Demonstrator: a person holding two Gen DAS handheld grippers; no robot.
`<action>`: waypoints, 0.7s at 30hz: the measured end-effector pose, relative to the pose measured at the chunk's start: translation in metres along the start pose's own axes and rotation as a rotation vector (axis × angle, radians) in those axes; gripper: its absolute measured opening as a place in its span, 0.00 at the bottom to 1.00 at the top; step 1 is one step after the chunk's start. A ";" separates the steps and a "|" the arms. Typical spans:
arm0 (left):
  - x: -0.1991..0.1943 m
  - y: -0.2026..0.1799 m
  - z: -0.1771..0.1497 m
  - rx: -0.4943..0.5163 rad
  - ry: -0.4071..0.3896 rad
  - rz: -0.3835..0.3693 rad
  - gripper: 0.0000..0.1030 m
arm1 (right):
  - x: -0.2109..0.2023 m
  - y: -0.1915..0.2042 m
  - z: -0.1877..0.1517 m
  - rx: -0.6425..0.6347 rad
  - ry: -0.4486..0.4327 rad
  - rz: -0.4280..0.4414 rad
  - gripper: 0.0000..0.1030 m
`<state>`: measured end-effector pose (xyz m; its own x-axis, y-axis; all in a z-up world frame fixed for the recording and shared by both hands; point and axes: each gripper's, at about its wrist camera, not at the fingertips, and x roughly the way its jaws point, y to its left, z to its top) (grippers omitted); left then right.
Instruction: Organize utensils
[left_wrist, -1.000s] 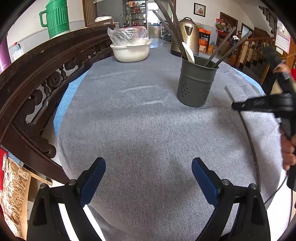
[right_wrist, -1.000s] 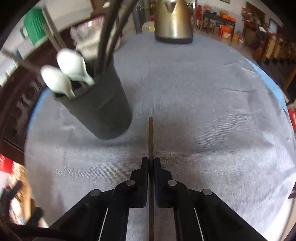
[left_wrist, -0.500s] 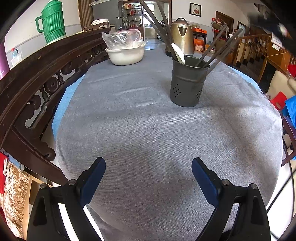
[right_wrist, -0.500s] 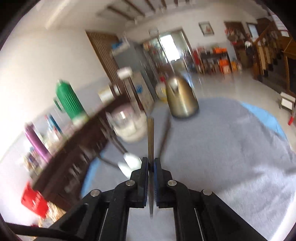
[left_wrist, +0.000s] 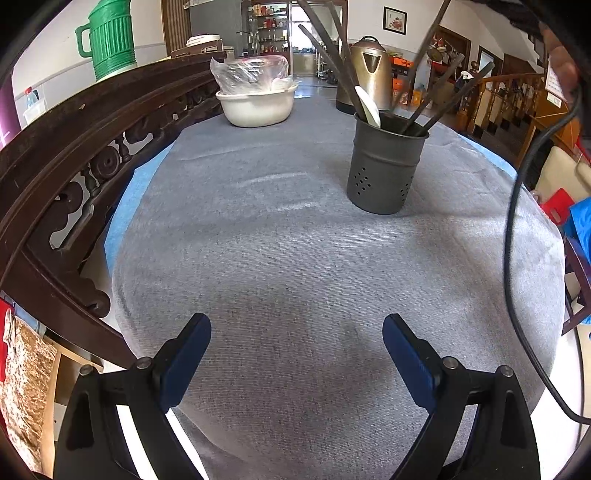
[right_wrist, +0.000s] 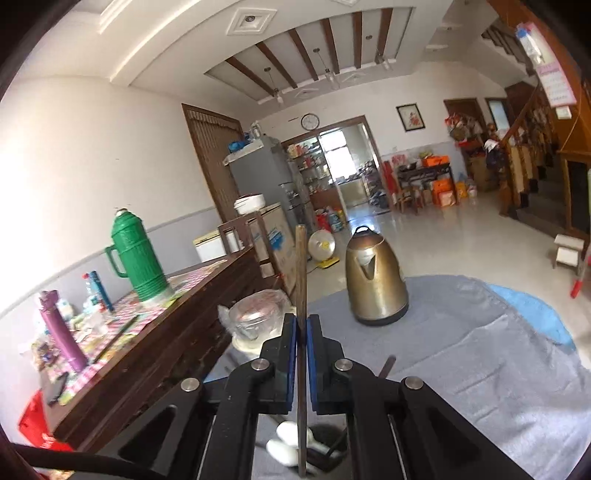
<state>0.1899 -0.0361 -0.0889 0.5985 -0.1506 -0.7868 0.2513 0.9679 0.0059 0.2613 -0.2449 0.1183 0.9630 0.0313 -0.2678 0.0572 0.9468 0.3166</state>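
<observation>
Above the table (left_wrist: 295, 258), the right tool (right_wrist: 301, 328) clamps a chopstick (right_wrist: 301, 266) over the utensil holder (left_wrist: 386, 166); the left tool (left_wrist: 295, 354) hangs wide open, empty, near the table's front edge.

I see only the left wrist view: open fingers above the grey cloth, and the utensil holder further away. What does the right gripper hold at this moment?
Observer: The right gripper is shut on one dark chopstick, which stands upright between its fingers.
Operator: And where is the holder, seen from that side?
Observer: The utensil holder shows at the bottom edge, below the fingers, with two white spoons at it. The chopstick's lower end runs across it, but I cannot tell if the tip is inside.
</observation>
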 end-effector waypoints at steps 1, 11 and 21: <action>0.001 0.001 0.000 -0.003 0.000 0.000 0.91 | 0.007 0.000 -0.003 -0.003 0.004 -0.010 0.05; -0.001 0.005 0.002 -0.019 -0.005 0.004 0.91 | 0.031 -0.007 -0.044 -0.055 0.133 -0.025 0.06; -0.013 0.001 0.002 -0.018 -0.022 0.035 0.91 | 0.013 -0.041 -0.078 0.061 0.331 0.044 0.19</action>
<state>0.1839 -0.0335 -0.0776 0.6237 -0.1208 -0.7723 0.2161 0.9761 0.0219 0.2507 -0.2583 0.0305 0.8275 0.1839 -0.5305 0.0425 0.9216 0.3857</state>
